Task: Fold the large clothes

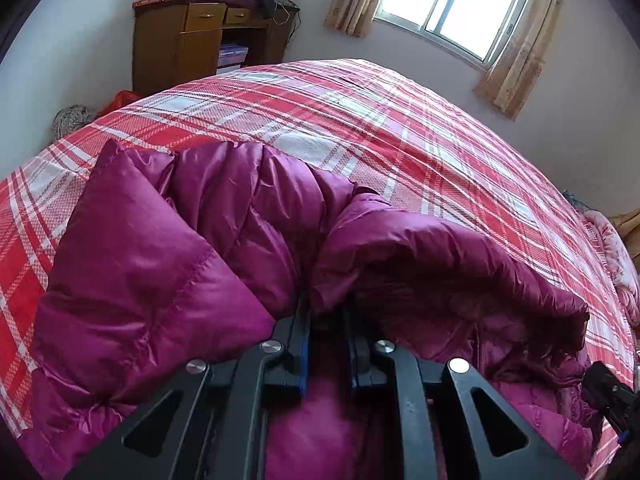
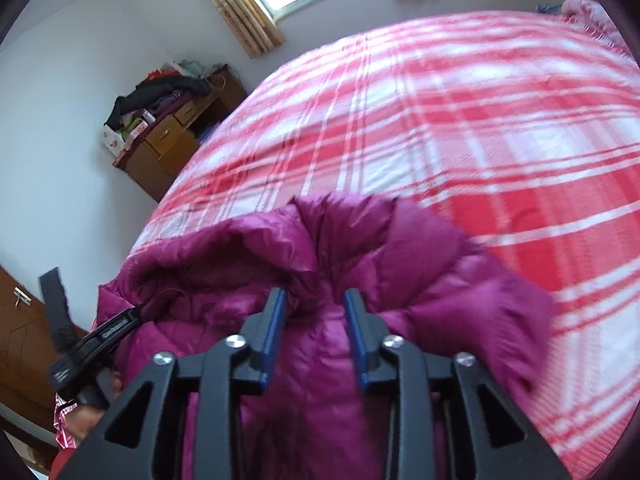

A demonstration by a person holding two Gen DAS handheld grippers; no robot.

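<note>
A shiny magenta down jacket (image 1: 160,280) lies bunched on the near part of the red and white plaid bed (image 1: 360,120). In the left wrist view my left gripper (image 1: 328,308) has its fingertips buried in a fold of the jacket, jaws nearly together and pinching the fabric. In the right wrist view my right gripper (image 2: 316,296) stands open just above the jacket (image 2: 440,280), and its blue pads (image 2: 274,320) touch no fabric. The left gripper (image 2: 100,336) also shows at the lower left of that view, at the jacket's hood opening.
A wooden desk (image 1: 180,40) piled with clothes and boxes stands against the far wall. To its right is a window (image 1: 452,0) with beige curtains. A pink quilt (image 1: 616,256) lies at the bed's right end. Plaid sheet (image 2: 440,120) stretches beyond the jacket.
</note>
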